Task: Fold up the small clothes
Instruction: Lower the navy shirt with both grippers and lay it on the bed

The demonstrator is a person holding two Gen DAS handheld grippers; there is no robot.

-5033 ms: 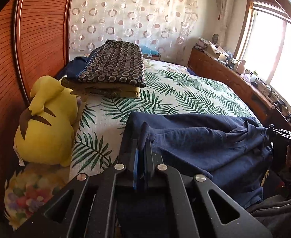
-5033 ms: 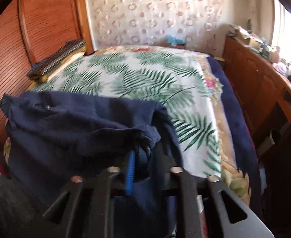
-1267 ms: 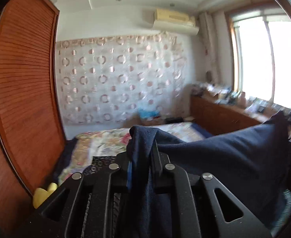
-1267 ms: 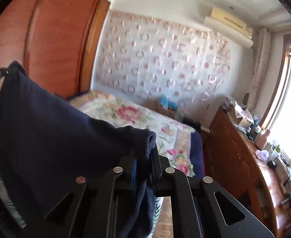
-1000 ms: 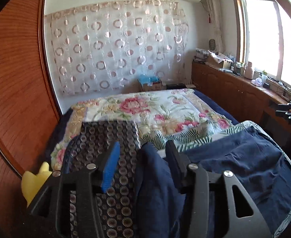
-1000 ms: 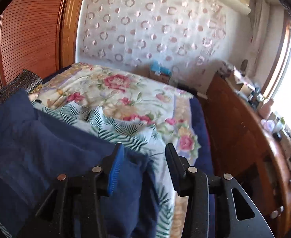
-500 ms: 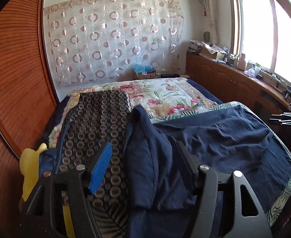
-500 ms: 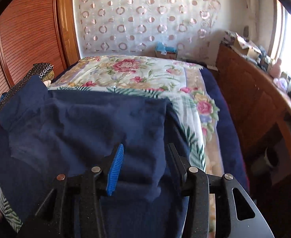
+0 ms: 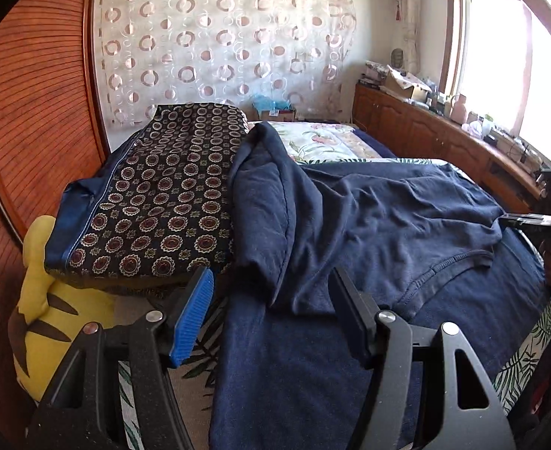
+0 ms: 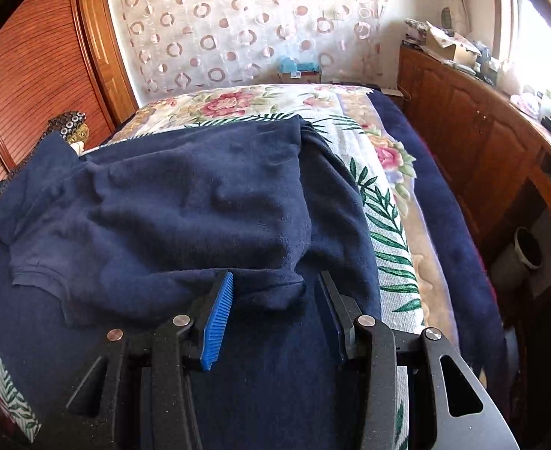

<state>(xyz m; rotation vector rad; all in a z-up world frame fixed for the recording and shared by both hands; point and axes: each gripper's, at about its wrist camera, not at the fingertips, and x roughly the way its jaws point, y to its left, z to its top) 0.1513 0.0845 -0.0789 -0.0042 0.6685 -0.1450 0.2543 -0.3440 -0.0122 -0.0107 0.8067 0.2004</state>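
Note:
A navy blue garment lies spread on the bed, its far half folded back over the near half; it also shows in the right wrist view. One sleeve rests against the patterned pile at the left. My left gripper is open and empty, just above the garment's near left part. My right gripper is open and empty, above the garment's near right part. The right gripper also shows at the right edge of the left wrist view.
A folded pile topped by a dark circle-patterned cloth sits at the bed's left side, beside a yellow plush toy. The bed cover has a palm-leaf print. A wooden cabinet runs along the right, a wooden wardrobe at the left.
Both grippers carried the garment's edge up and over, then opened and let it drop onto the bed. Since then they have drawn back toward me, staying open.

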